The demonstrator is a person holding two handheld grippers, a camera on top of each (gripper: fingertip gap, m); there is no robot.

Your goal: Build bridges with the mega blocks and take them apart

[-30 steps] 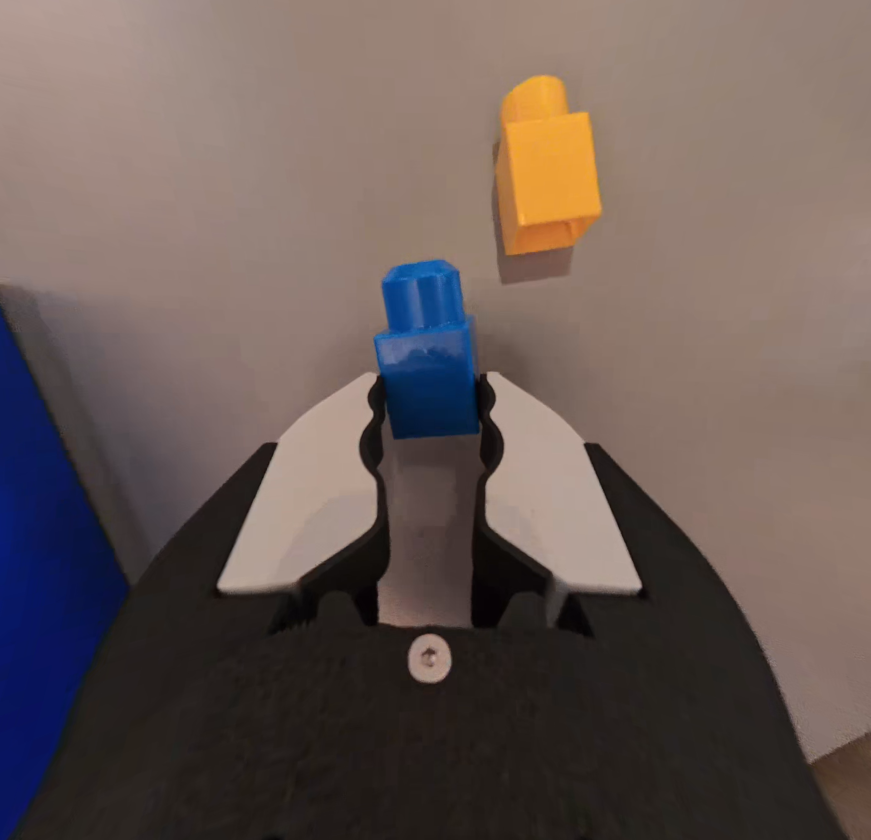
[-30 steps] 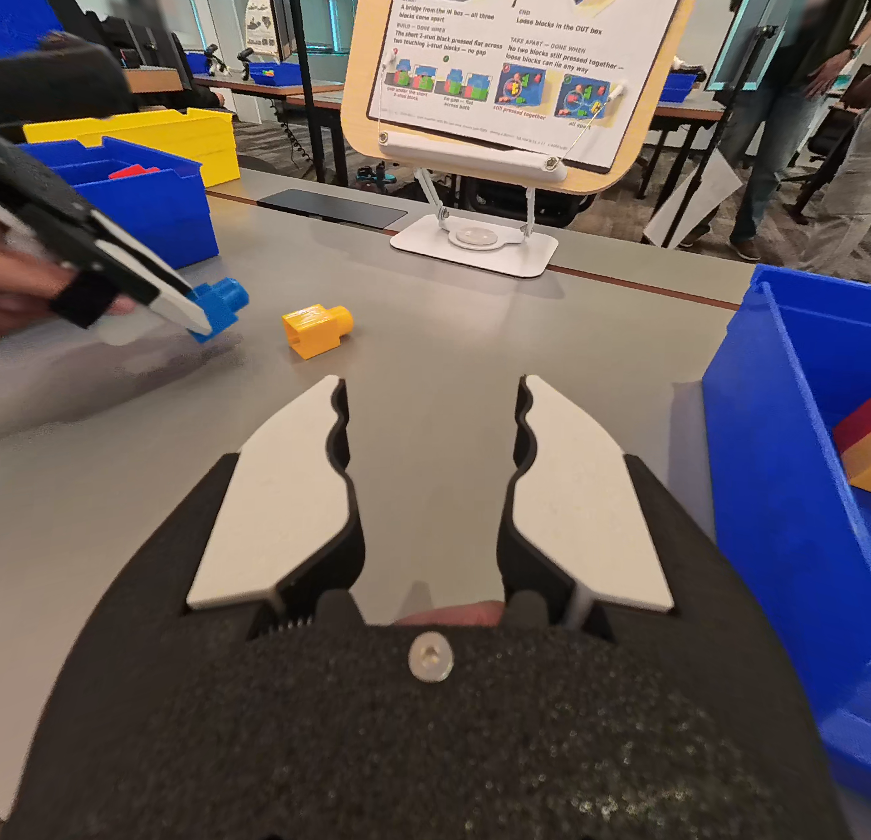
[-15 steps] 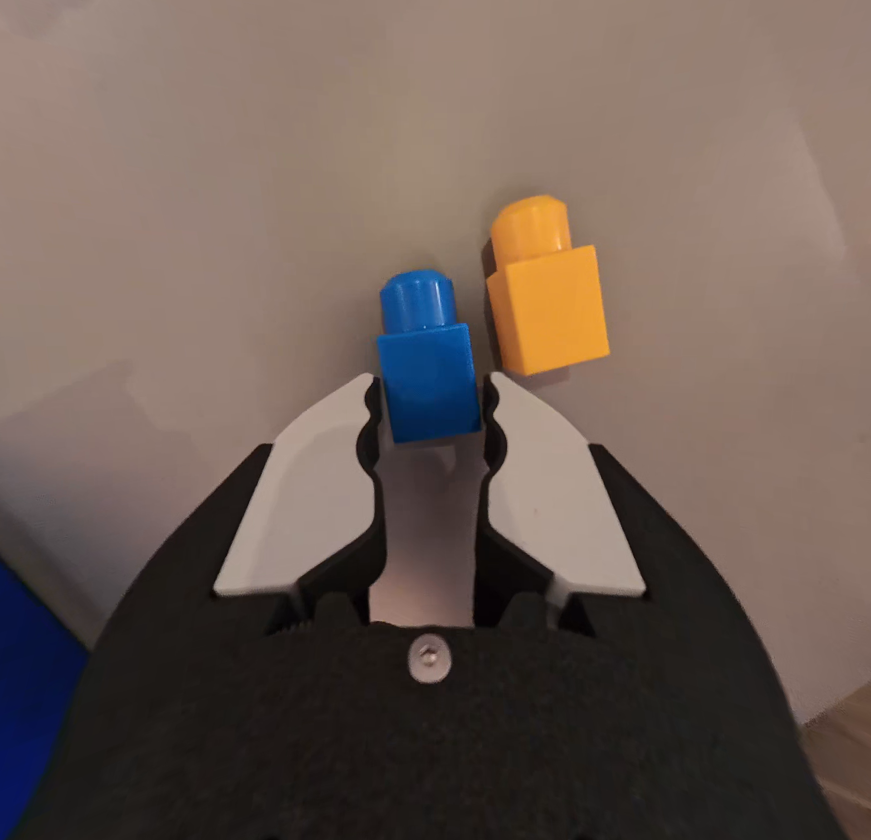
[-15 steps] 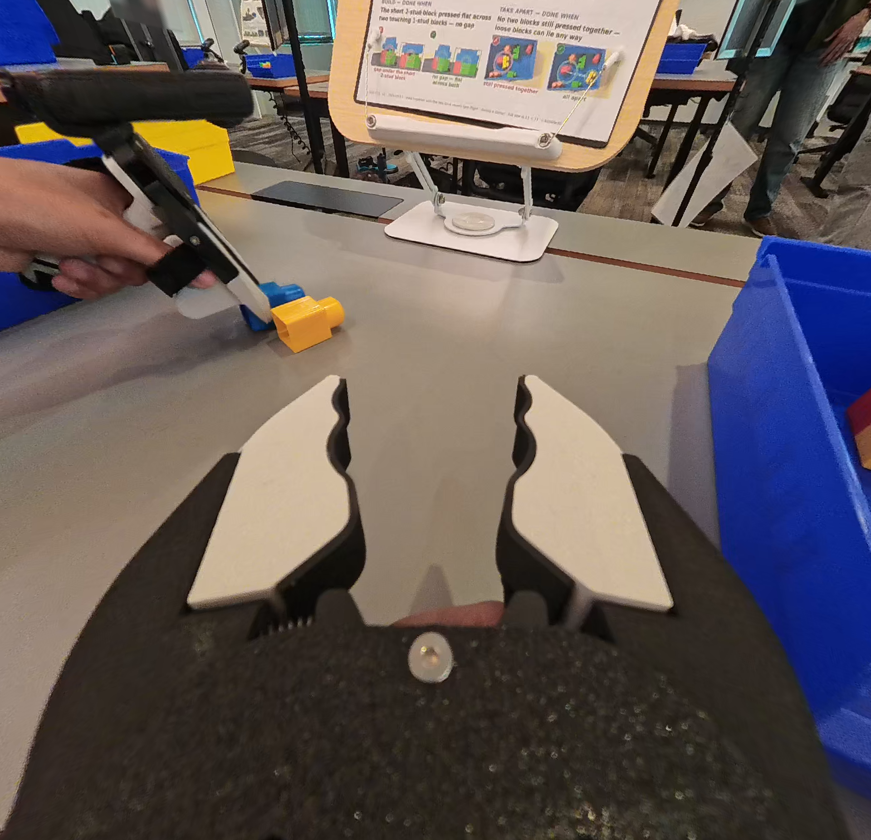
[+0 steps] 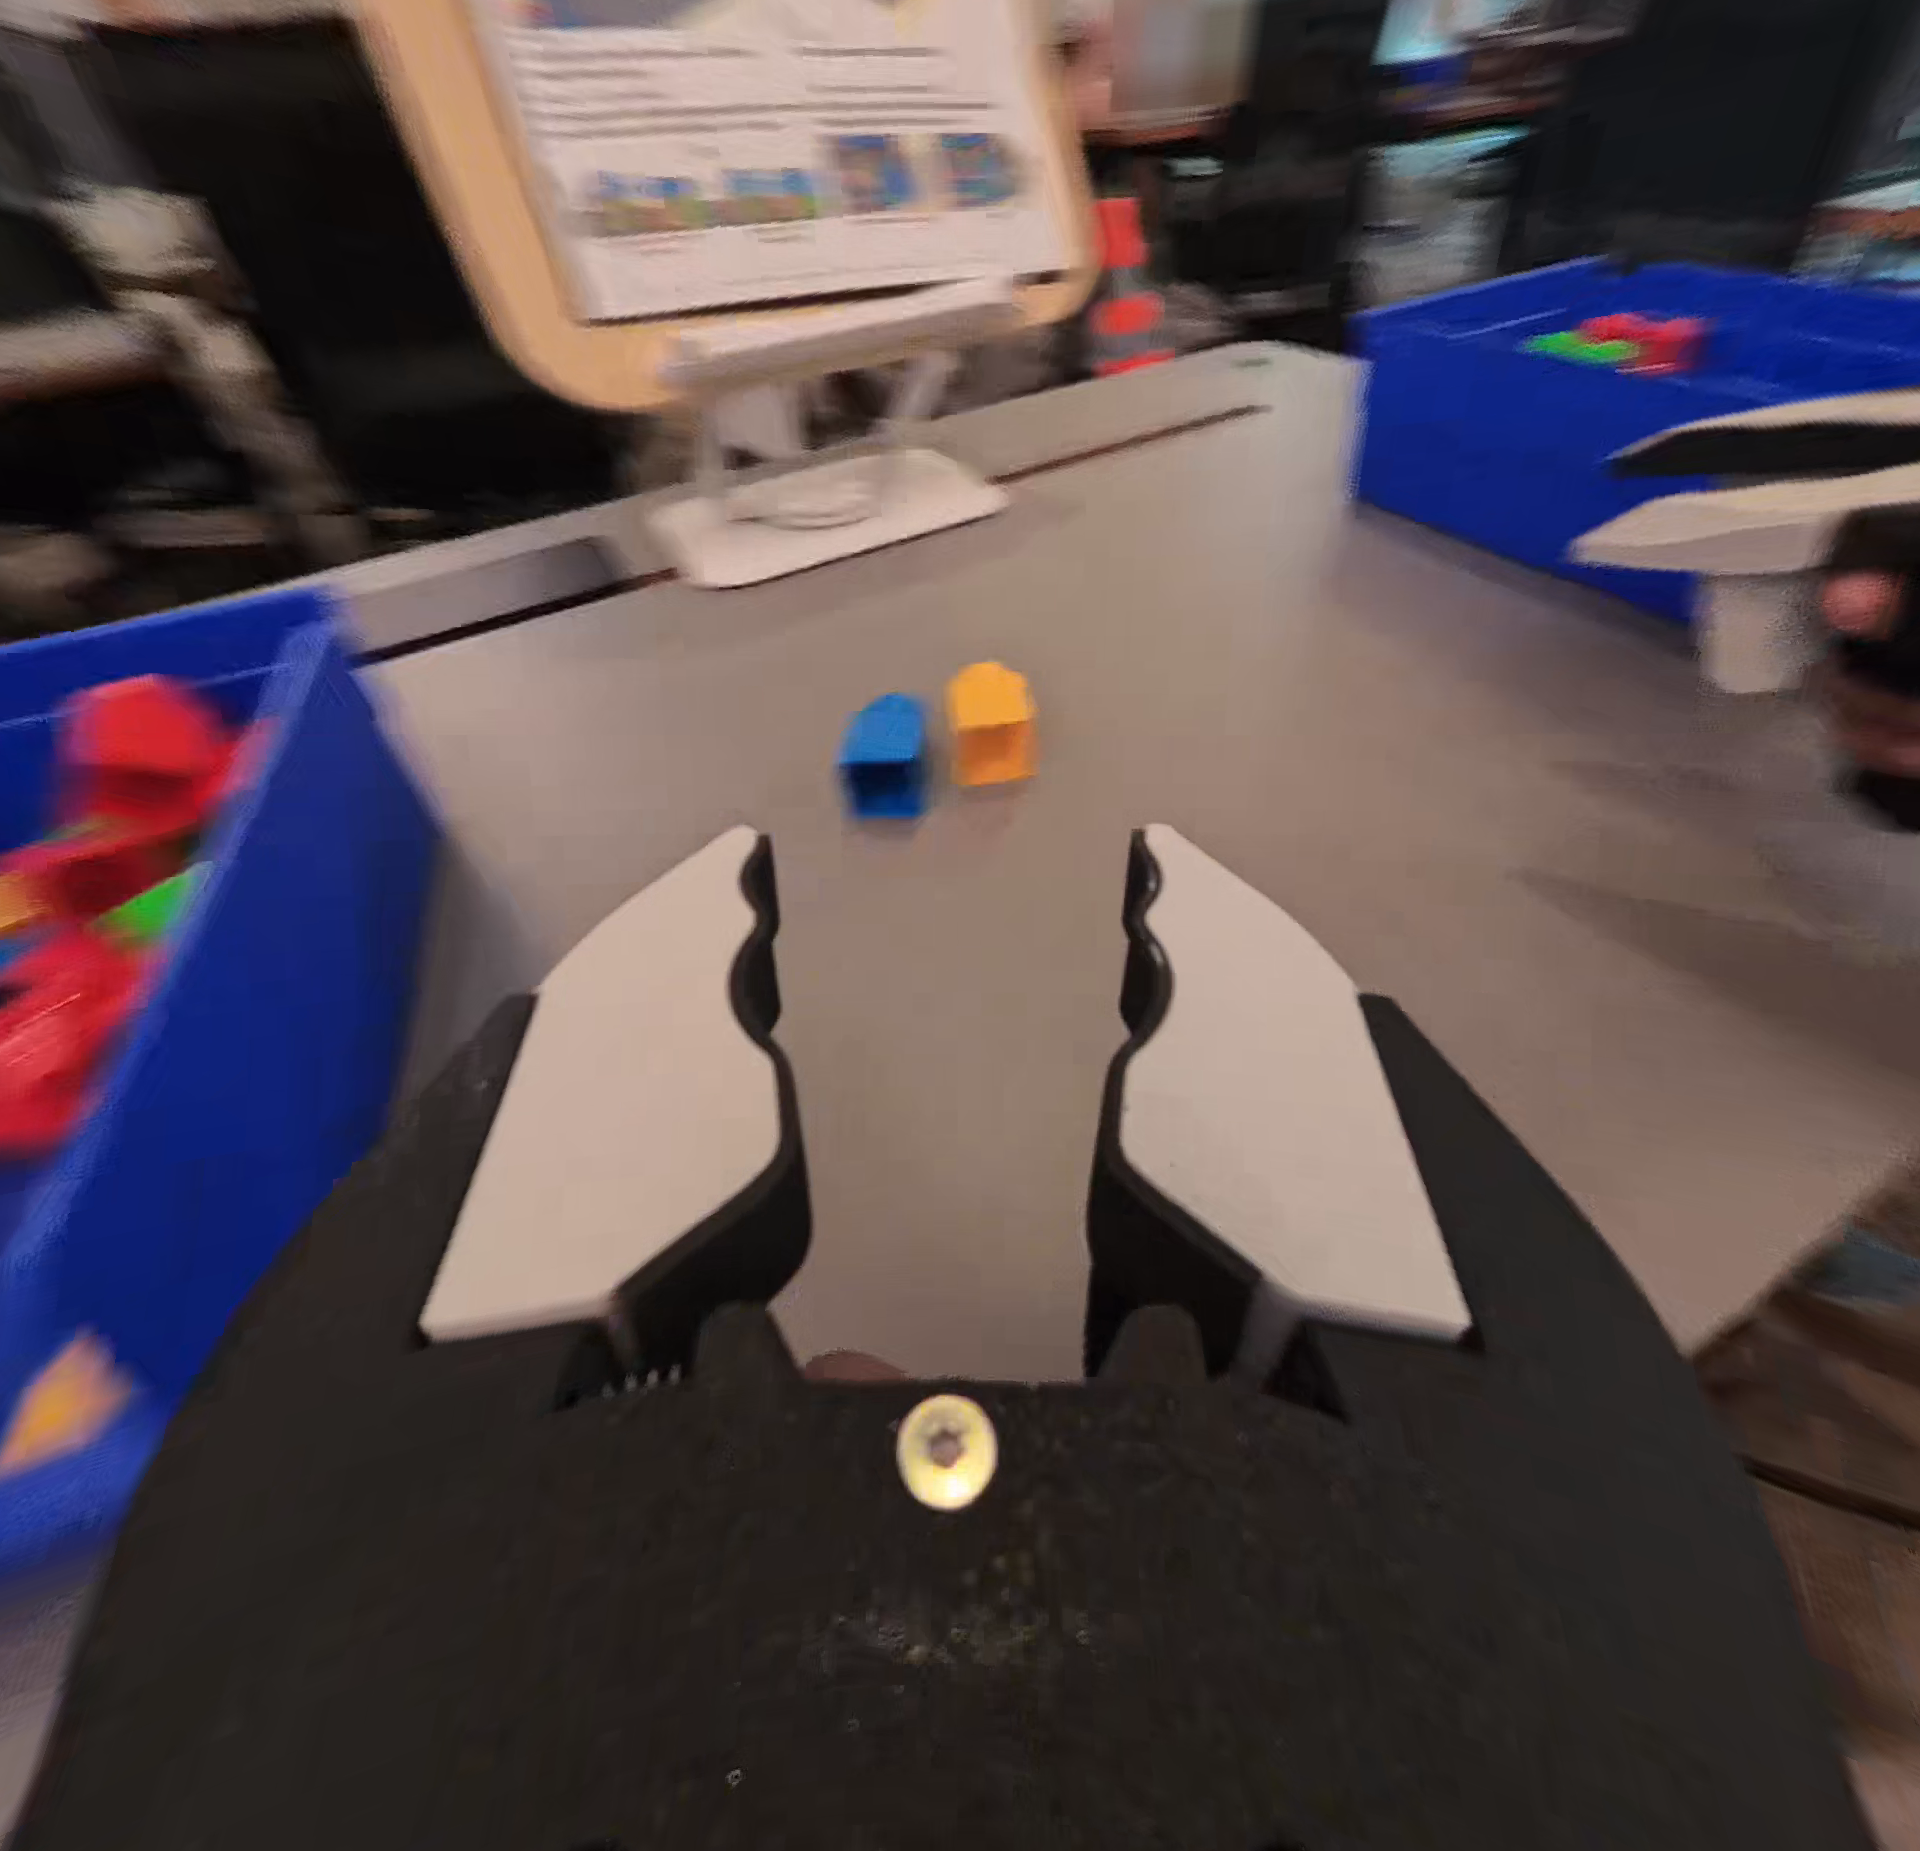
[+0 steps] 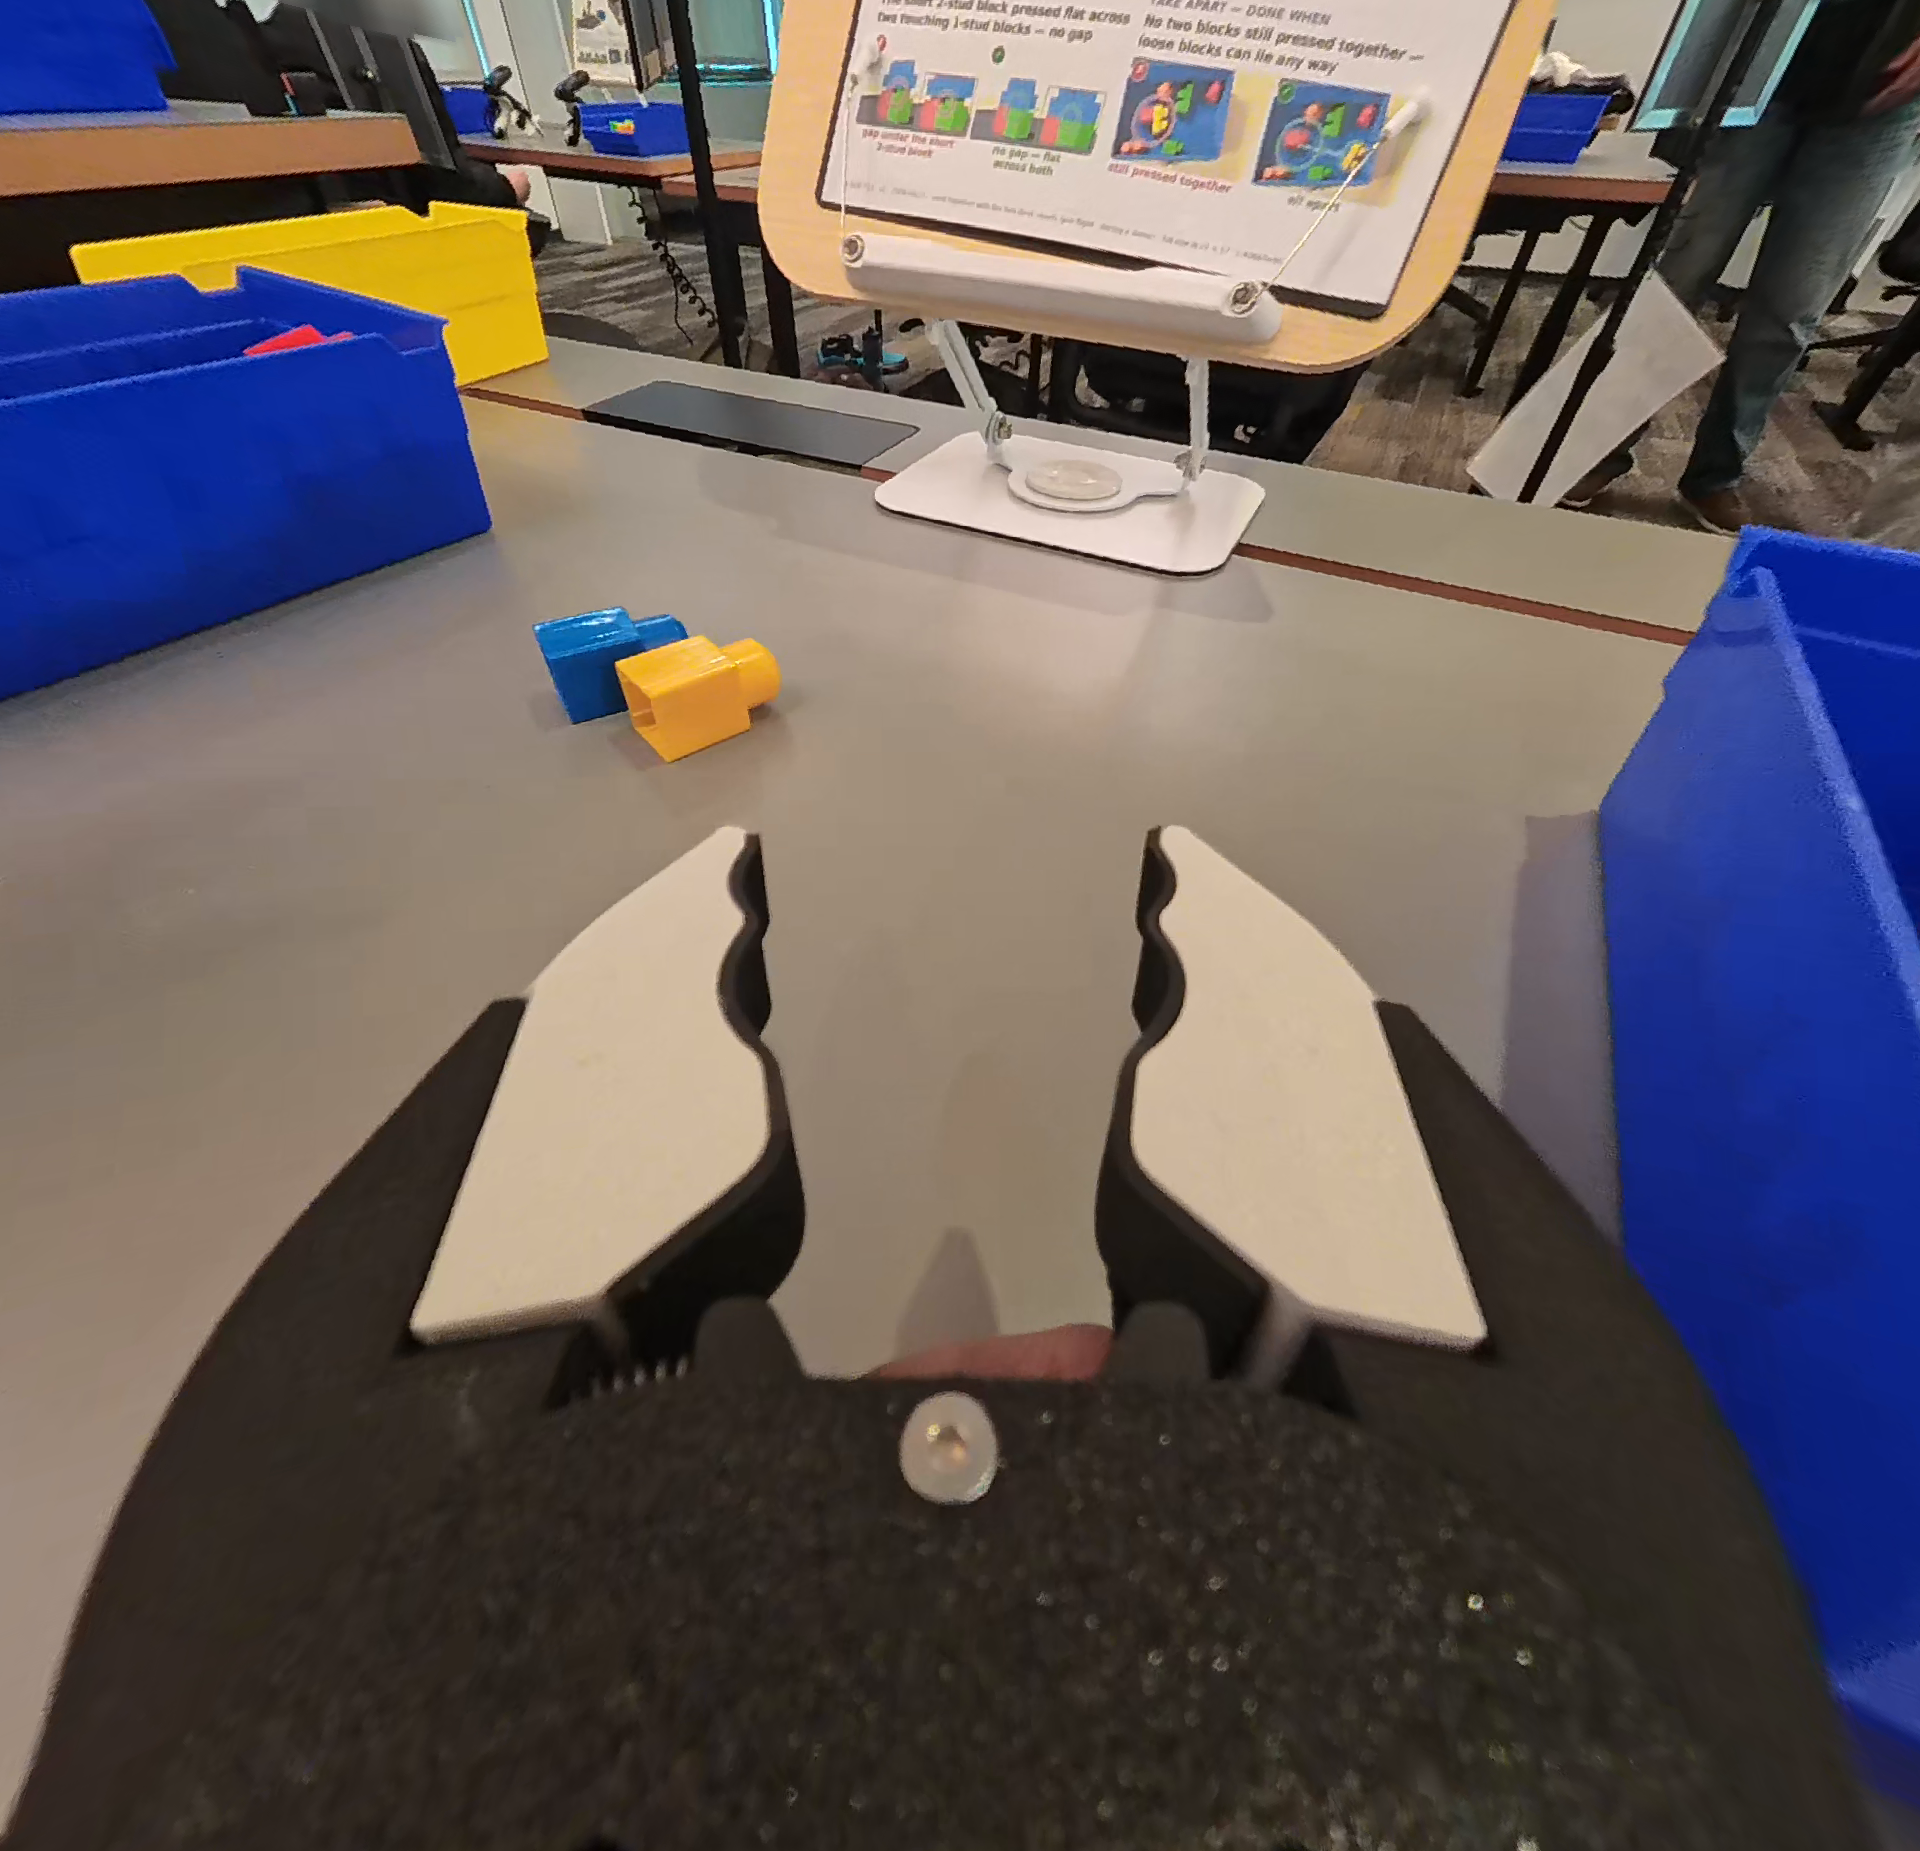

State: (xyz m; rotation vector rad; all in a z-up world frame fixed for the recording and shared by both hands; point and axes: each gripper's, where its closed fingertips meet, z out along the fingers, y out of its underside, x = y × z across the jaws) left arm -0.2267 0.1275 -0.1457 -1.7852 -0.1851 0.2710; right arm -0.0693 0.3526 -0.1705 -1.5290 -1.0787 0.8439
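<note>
A: Left to right, quick. Far left, blue plastic bin (image 5: 260,970) with red and green blocks (image 5: 114,866) inside, blurred, can't count them. A yellow plastic bin (image 6: 395,274) sits behind it in the right wrist view.

B: Middle?

A: Grey tabletop (image 6: 1039,721). Two single-stud blocks lying on their sides, well ahead of both grippers: one blue plastic block (image 5: 883,752), one orange-yellow plastic block (image 5: 992,726), just beside each other, touching or nearly so, can't tell which. Far behind them, a wooden-framed instruction board on a white stand (image 6: 1070,492).

B: Right side?

A: Second blue plastic bin (image 6: 1787,1022), near right; the left wrist view shows red and green pieces in it.

B: Grippers?

A: Left gripper (image 5: 948,845) spread wide, nothing between the fingers. Right gripper (image 6: 951,845) same, wide apart, empty, hovering over bare table. Nothing blocks the way to the two blocks.

B: Counts?

A: Two loose blocks, three bins, one board.
</note>
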